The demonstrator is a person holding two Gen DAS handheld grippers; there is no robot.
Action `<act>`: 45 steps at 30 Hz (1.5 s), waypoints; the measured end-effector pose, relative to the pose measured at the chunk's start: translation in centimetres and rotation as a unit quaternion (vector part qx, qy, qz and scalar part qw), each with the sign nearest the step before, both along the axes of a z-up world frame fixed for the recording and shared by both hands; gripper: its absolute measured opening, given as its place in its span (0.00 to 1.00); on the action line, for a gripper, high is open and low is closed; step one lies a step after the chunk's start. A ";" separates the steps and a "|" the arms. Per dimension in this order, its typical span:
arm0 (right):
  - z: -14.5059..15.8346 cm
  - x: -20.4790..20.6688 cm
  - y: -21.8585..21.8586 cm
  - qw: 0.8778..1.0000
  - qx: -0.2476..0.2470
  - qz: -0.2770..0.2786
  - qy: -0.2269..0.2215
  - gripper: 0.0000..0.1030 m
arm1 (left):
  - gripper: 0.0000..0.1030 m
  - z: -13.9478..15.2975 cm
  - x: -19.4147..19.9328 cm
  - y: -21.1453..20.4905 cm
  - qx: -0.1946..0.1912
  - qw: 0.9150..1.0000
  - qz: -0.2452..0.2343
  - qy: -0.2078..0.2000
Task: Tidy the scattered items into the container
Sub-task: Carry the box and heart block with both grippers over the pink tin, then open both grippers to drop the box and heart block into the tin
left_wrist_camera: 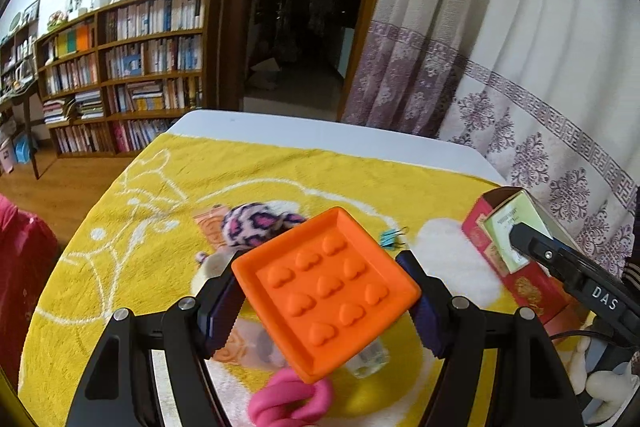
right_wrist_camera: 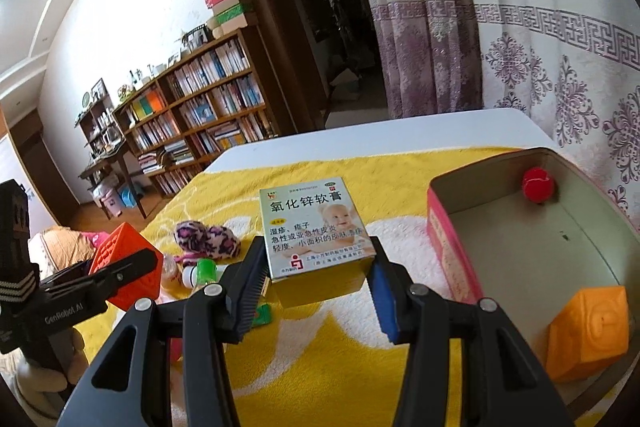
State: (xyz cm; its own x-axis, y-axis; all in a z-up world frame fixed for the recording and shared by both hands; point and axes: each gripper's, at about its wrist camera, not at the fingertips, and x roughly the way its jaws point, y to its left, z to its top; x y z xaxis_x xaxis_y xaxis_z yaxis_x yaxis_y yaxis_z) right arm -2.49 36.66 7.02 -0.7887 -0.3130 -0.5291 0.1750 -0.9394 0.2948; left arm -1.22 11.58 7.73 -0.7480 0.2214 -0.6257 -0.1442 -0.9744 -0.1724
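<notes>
Left gripper [left_wrist_camera: 326, 301] jaws are clamped on an orange heart-embossed cube [left_wrist_camera: 326, 291]; right gripper [right_wrist_camera: 316, 287] jaws pinch the ointment box [right_wrist_camera: 316, 239], apparently by its near end. Both are above the yellow towel [right_wrist_camera: 320, 367], beside the open tin container [right_wrist_camera: 448, 239]. Risk: the box pivots and drops short.

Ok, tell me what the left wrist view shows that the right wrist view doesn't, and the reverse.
Left wrist only: the heart-embossed face of the orange block in the left gripper, a blue binder clip and a pink twisted toy. Right wrist only: the container's inside, holding a red ball and an orange cube. Both show the ointment box in the right gripper, the leopard-print plush and the yellow towel.
</notes>
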 end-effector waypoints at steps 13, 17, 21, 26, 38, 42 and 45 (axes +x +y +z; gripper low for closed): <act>3.7 2.7 5.5 0.995 -0.014 -0.079 0.056 0.51 | 0.73 3.0 0.5 5.8 -0.008 0.997 -0.071 0.021; 4.3 3.9 8.9 0.990 -0.001 -0.127 0.065 0.51 | 0.73 4.1 0.5 8.2 -0.004 0.995 -0.099 0.027; 4.2 4.4 12.0 0.985 0.005 -0.165 0.056 0.51 | 0.73 4.8 0.5 11.0 -0.001 0.991 -0.132 0.029; 3.4 4.3 14.4 0.979 0.025 -0.199 0.048 0.51 | 0.73 5.5 0.1 14.5 0.008 0.985 -0.169 0.028; 1.5 3.4 16.5 0.972 0.021 -0.233 0.019 0.51 | 0.73 5.6 -2.3 23.1 0.033 0.969 -0.243 0.016; 1.0 3.4 17.3 0.969 0.015 -0.245 0.008 0.51 | 0.73 4.3 -3.4 25.2 0.025 0.969 -0.247 -0.001; 1.0 3.5 17.5 0.968 0.016 -0.250 0.008 0.51 | 0.73 3.3 -4.2 25.9 0.027 0.968 -0.250 -0.015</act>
